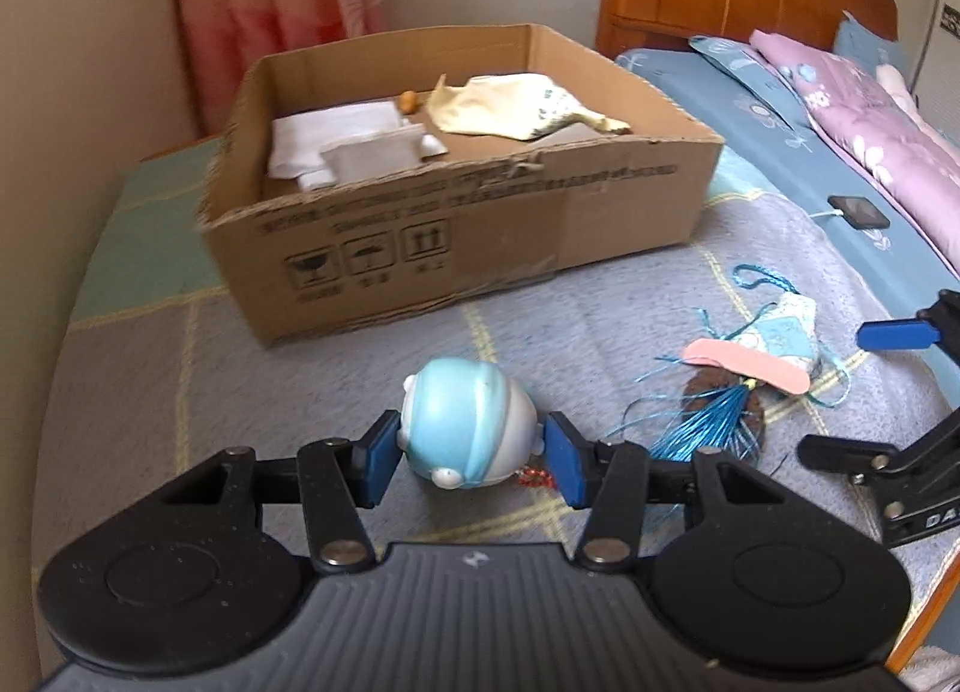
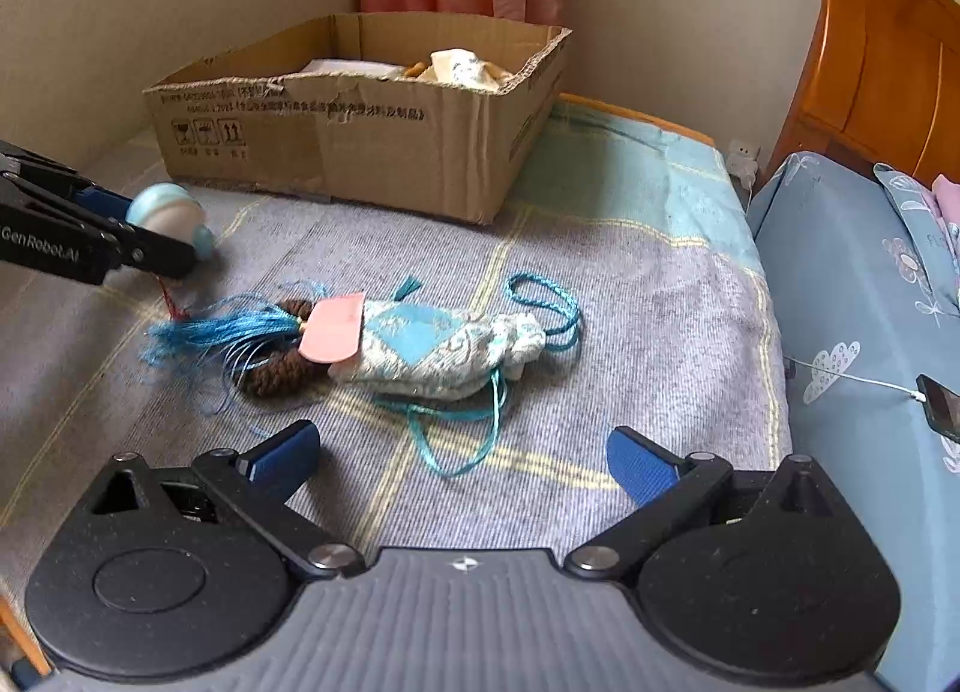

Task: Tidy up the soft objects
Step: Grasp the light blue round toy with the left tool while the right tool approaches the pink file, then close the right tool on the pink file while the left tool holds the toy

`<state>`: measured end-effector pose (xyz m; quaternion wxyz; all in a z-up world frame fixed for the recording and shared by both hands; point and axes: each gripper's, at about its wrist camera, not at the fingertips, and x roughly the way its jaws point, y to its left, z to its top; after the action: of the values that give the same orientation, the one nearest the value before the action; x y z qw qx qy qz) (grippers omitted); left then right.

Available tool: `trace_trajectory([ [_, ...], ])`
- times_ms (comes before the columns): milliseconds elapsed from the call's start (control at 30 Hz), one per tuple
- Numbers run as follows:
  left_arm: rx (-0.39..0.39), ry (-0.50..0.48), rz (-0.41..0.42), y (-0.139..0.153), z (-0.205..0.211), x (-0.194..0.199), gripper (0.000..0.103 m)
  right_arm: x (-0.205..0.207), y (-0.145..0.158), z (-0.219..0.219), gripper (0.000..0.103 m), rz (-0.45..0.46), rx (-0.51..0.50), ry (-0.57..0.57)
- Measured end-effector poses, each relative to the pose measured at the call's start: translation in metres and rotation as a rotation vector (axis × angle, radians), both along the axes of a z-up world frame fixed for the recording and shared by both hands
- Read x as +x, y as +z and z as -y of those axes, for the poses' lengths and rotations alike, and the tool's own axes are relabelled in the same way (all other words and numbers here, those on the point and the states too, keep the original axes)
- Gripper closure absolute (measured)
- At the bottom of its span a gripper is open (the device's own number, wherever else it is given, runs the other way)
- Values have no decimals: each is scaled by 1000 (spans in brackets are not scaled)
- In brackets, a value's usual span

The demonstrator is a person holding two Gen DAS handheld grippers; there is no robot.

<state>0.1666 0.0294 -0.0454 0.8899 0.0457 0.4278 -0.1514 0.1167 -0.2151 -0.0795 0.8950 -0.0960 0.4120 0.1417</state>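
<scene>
Through the left wrist camera I see my left gripper (image 1: pixel 474 455) closed on the blue-and-white toy (image 1: pixel 468 428): one blue pad presses each side of its rounded body, and a bit of red cord shows beneath it. The toy sits low over the grey checked blanket (image 1: pixel 180 392) that covers the surface; I cannot tell whether it is touching the cloth. Beyond it stands the open cardboard box (image 1: pixel 480 224), with white folded material and a pale yellow cloth inside. To the right on the blanket lies the patterned pouch (image 1: pixel 786 332) with its blue tassel (image 1: pixel 702 428) and a pink tab across it. My right gripper's blue pad shows at the right edge. A bed with blue sheets and a lilac quilt (image 1: pixel 870 110) fills the far right.

From the right wrist camera, my right gripper (image 2: pixel 462 458) has its fingers spread wide with nothing between them, poised just short of the pouch (image 2: pixel 444 350). The pouch lies on its side, a teal cord looped around it, the tassel (image 2: pixel 210 332) fanned out to the left beside a brown braided piece (image 2: pixel 282 374). At the left edge the left gripper (image 2: pixel 150 236) grips the toy (image 2: pixel 171 215), near the front corner of the box (image 2: pixel 390 152). A phone (image 2: pixel 942 407) on a white cable rests on the bed (image 2: pixel 852 272).
</scene>
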Motion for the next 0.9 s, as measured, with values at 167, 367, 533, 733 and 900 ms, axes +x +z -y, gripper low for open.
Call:
trace_trajectory([
  [167, -7, 9, 8, 1, -5, -4, 52, -7, 22, -3, 1, 34, 38, 26],
  [367, -26, 4, 14, 2, -6, -6, 52, -3, 44, -23, 28, 81, 66, 84],
  [533, -39, 5, 10, 1, -9, -6, 52, 10, 41, -41, 54, 63, 61, 116],
  [733, -42, 2, 6, 1, -9, -6, 52, 21, 25, -43, 72, -2, 72, 97],
  [900, -44, 3, 6, 0, -9, -5, 52, 21, 22, -42, 72, -15, 82, 99],
])
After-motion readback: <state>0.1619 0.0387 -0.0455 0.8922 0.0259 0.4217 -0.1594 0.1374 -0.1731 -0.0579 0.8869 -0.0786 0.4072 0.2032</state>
